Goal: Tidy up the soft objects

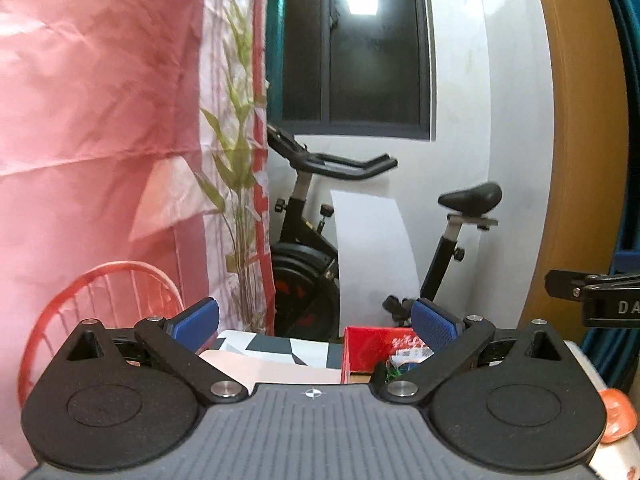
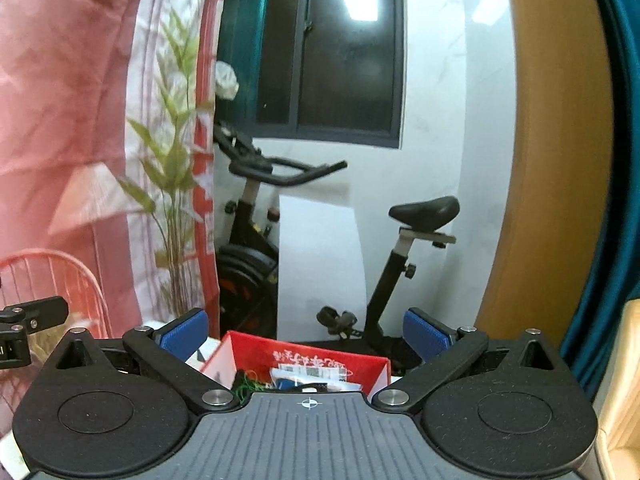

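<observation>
Here: two grippers [image 1: 316, 320] [image 2: 306, 330], fingers apart; one red box [image 2: 296, 360].

I see pink cloth [image 1: 92, 120] at left, beside it white curtain [image 1: 236, 80] with green leaf print and red stripes. Exercise bike [image 1: 316, 248] black, red marks on wheel. Box [image 2: 304, 360] red with white writing. My left gripper [image 1: 316, 322] and right gripper [image 2: 306, 330]: blue pads, black links. Chair [image 1: 104, 296] red wire. Door frame [image 1: 580, 140] orange-brown wood.
</observation>
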Demonstrator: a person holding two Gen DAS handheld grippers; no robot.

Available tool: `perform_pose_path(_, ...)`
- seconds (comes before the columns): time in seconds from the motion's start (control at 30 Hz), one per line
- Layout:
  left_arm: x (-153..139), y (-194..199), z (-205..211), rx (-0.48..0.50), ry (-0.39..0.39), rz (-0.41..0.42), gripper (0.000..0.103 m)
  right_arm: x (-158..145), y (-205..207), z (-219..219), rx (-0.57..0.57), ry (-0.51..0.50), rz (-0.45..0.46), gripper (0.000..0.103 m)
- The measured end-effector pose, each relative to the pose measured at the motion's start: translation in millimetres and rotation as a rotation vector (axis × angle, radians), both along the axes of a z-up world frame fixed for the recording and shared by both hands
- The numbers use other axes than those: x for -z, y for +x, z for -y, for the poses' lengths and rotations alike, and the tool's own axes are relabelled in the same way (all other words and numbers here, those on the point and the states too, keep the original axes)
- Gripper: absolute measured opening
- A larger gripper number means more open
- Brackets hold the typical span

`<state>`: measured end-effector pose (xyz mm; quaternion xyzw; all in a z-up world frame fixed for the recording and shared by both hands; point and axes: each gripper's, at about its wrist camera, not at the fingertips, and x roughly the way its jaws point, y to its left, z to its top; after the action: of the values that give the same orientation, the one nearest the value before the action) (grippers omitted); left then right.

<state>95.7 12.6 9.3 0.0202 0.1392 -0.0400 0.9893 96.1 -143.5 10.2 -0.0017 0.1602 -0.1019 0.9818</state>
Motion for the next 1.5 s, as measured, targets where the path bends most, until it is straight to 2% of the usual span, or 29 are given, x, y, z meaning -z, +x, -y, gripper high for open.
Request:
perform_pose_path(0.27, -20.6, -37.2, -3.2, 0.010, -0.021, 0.032, 0.103, -31.0, -55.3, -0.9, 0.029, 0.055, 0.092, 0.103)
perform_pose_path(0.5, -23.9, -49.1, -3.6, 0.012, -0.030, 0.042, 0.103, -42.3, -81.5, -5.6, 0.039, 0.014, 0.137, 0.103)
perform_pose_path(1.13, -16.7, -41.7, -3.5, 0.004, -0.018, 0.011, 0.103, -28.0, -74.9, 2.6, 0.060, 0.037, 0.104, 0.103)
perform_pose_path(1.5, -17.6, -40.9, -7.2, -0.009, -0.018, 0.029, 0.103, -25.9, -74.5, 5.6, 0.060, 0.039, 0.099, 0.103)
